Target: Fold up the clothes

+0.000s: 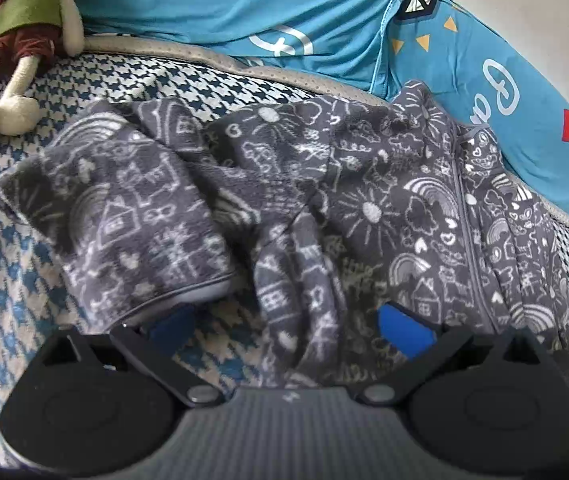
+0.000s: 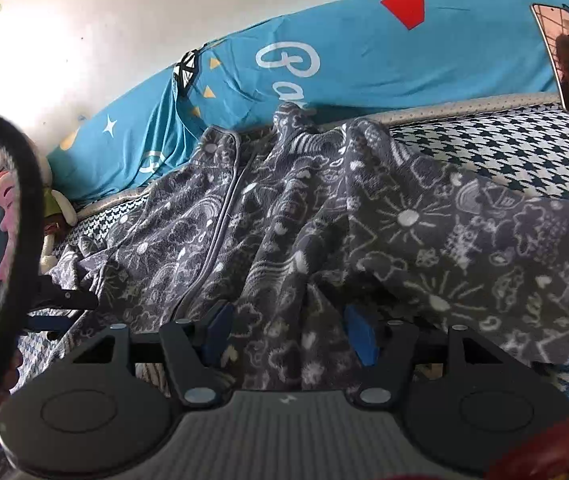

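Note:
A grey fleece garment [image 1: 324, 208] with white doodle print and a front zipper [image 1: 464, 216] lies crumpled on the houndstooth bed cover [image 1: 12, 264]. One sleeve [image 1: 124, 216] is spread to the left. My left gripper [image 1: 288, 328] is open at the garment's near edge, a fold of fleece running between its blue pads [image 1: 404, 332]. In the right wrist view the same garment [image 2: 364, 220] fills the middle. My right gripper [image 2: 290, 332] is open, narrower than the left, with fleece lying between its fingers. The left gripper's finger [image 2: 64, 300] shows at the far left.
A long blue printed pillow [image 1: 324, 12] runs along the wall behind the garment. A stuffed rabbit [image 1: 24, 40] lies at the back left. A phone [image 2: 568, 56] leans against the pillow [image 2: 364, 60] on the right. A black strap [image 2: 24, 200] loops across the left of the right wrist view.

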{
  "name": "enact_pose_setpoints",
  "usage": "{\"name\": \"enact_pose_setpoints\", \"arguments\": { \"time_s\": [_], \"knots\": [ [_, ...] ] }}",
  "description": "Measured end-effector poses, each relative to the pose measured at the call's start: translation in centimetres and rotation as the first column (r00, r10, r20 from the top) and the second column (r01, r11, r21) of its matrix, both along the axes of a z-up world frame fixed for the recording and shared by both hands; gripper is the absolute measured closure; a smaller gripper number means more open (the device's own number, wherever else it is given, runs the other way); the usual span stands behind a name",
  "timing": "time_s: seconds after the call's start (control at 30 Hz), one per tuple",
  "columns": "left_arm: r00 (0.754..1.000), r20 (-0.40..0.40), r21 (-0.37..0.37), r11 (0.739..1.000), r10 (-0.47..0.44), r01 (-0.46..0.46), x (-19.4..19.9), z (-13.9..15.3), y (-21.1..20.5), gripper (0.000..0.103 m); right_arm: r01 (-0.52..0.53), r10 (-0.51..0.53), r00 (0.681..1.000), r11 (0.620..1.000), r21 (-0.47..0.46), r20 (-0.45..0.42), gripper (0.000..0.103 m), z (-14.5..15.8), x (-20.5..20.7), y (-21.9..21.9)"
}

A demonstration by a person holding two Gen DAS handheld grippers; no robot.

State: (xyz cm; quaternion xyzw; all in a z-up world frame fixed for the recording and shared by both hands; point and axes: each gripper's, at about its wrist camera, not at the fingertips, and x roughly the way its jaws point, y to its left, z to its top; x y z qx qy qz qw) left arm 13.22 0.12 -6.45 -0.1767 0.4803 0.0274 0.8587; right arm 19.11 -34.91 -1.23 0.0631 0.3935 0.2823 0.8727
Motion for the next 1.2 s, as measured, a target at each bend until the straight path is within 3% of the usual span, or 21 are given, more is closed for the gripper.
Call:
{"name": "enact_pose_setpoints", "arguments": {
  "time_s": [0.13, 0.2, 0.3, 0.37, 0.57, 0.73, 0.83, 0.97, 1.1, 1.2],
  "knots": [
    [0.999, -0.024, -0.011, 0.999, -0.04, 0.039, 0.9, -0.6, -1.1, 0.0, 0.009, -0.01, 1.0, 1.0, -0.012, -0.005, 0.042, -0.5, 0.5, 0.5],
    [0.998, -0.034, 0.021, 0.999, -0.047, 0.048, 1.2, -0.8, -1.7, 0.004, 0.019, -0.019, 1.0, 1.0, -0.011, -0.013, 0.054, -0.7, 0.8, 0.5],
    [0.998, -0.039, 0.084, 0.995, -0.054, 0.057, 1.4, -1.0, -2.5, 0.019, 0.035, -0.035, 0.999, 0.999, -0.01, -0.023, 0.071, -1.0, 1.3, 0.4],
    [0.997, -0.026, 0.104, 0.992, -0.067, 0.069, 1.5, -0.8, -2.7, 0.039, 0.047, -0.047, 0.999, 0.999, -0.013, -0.027, 0.081, -1.2, 1.6, 0.3],
    [1.0, -0.006, 0.156, 0.988, -0.022, 0.023, 1.8, -0.4, -2.6, 0.074, 0.062, -0.061, 0.998, 0.997, -0.053, 0.031, 0.092, -0.7, 1.6, 0.6],
    [0.999, 0.035, 0.244, 0.97, 0.011, -0.019, 2.0, 0.3, -2.7, 0.077, 0.147, -0.136, 0.98, 0.987, -0.064, 0.148, 0.094, 0.9, 1.4, 0.3],
    [0.998, 0.057, 0.283, 0.958, 0.024, -0.04, 2.3, 0.6, -2.8, 0.077, 0.172, -0.16, 0.972, 0.983, -0.06, 0.173, 0.094, 1.4, 1.9, 0.1],
    [0.997, 0.061, 0.292, 0.955, 0.041, -0.057, 3.0, 0.5, -2.7, 0.077, 0.201, -0.179, 0.957, 0.977, -0.077, 0.227, 0.094, 2.0, 2.0, 0.5],
    [0.997, 0.07, 0.33, 0.942, 0.037, -0.059, 3.4, 0.4, -3.0, 0.077, 0.183, -0.152, 0.96, 0.976, -0.117, 0.237, 0.094, 1.6, 2.4, 1.4],
    [0.997, 0.061, 0.328, 0.943, 0.041, -0.059, 3.8, -0.1, -2.9, 0.077, 0.169, -0.142, 0.973, 0.975, -0.141, 0.182, 0.093, 1.0, 2.9, 1.5]
  ]
}}
